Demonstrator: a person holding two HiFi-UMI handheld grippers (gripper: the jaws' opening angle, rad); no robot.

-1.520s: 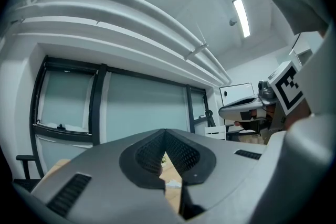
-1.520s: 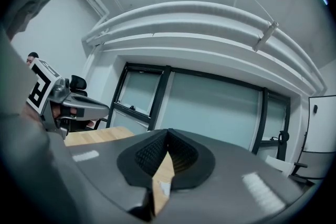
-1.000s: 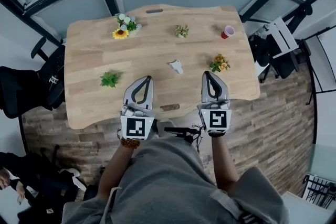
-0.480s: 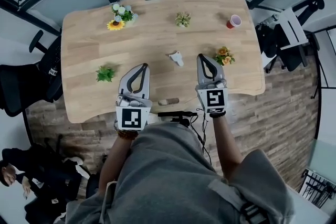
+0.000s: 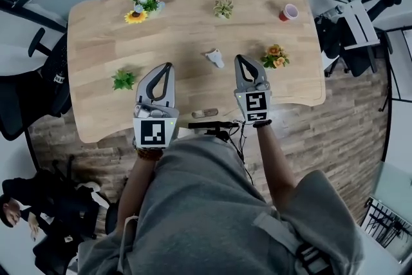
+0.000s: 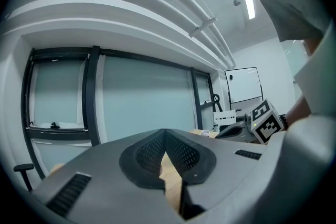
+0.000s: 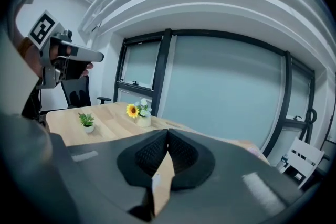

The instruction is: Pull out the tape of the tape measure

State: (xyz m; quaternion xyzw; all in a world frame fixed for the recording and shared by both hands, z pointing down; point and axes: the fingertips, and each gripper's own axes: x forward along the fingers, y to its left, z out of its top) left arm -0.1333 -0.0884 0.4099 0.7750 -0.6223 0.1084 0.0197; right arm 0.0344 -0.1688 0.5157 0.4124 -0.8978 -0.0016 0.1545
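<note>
Both pairs of jaws are clenched and we hold nothing. The tape measure [image 5: 215,58] lies on the table [image 5: 96,35], ahead of and between the left gripper [image 5: 165,67] and the right gripper [image 5: 240,61]. It's nearer the right, so we'd reach with that one. Its long axis is too small to read.

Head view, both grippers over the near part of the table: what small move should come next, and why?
Probably open the right gripper and ease it toward the small white object, likely the tape measure. Both it and the left gripper are shut and empty, and the object lies untouched just left of the right gripper's tip.
</note>
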